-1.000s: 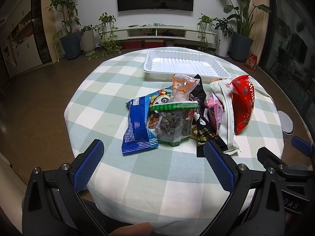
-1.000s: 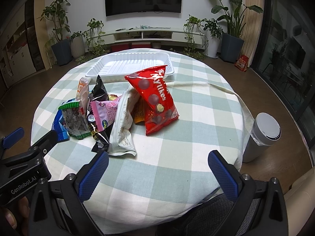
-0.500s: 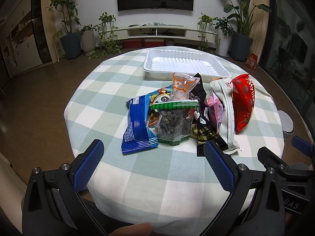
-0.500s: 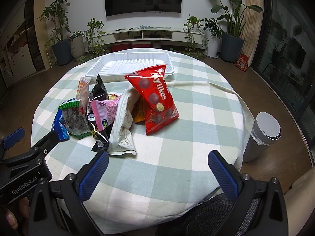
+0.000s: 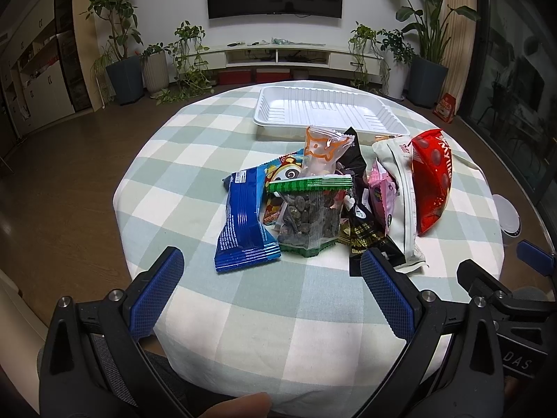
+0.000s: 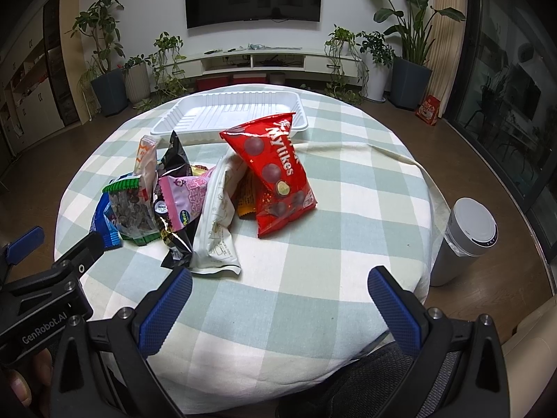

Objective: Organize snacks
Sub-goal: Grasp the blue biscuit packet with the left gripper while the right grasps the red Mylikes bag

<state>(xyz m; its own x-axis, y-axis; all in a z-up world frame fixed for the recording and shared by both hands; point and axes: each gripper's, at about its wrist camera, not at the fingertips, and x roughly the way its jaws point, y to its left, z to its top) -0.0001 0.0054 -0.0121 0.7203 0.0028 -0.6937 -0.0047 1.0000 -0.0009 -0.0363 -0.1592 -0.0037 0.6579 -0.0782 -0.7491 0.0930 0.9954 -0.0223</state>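
Note:
A heap of snack bags lies mid-table: a blue packet (image 5: pixel 245 221), a clear green-topped bag of dark nuts (image 5: pixel 308 214), a black bag (image 5: pixel 363 233), a pink bag (image 5: pixel 381 195), a white pouch (image 5: pixel 400 191) and a red Mylikes bag (image 5: pixel 431 177) (image 6: pixel 275 170). An empty white tray (image 5: pixel 325 111) (image 6: pixel 236 113) stands behind them. My left gripper (image 5: pixel 271 296) is open and empty, near the table's front edge, short of the blue packet. My right gripper (image 6: pixel 278 310) is open and empty, in front of the white pouch (image 6: pixel 219 216).
The round table has a green and white checked cloth (image 5: pixel 195 146) (image 6: pixel 355 216). A white cylindrical bin (image 6: pixel 466 244) stands on the floor to the right. Potted plants and a low TV cabinet (image 5: pixel 278 57) line the far wall.
Both grippers have eased slightly toward the snack heap. Nothing on the table has moved.

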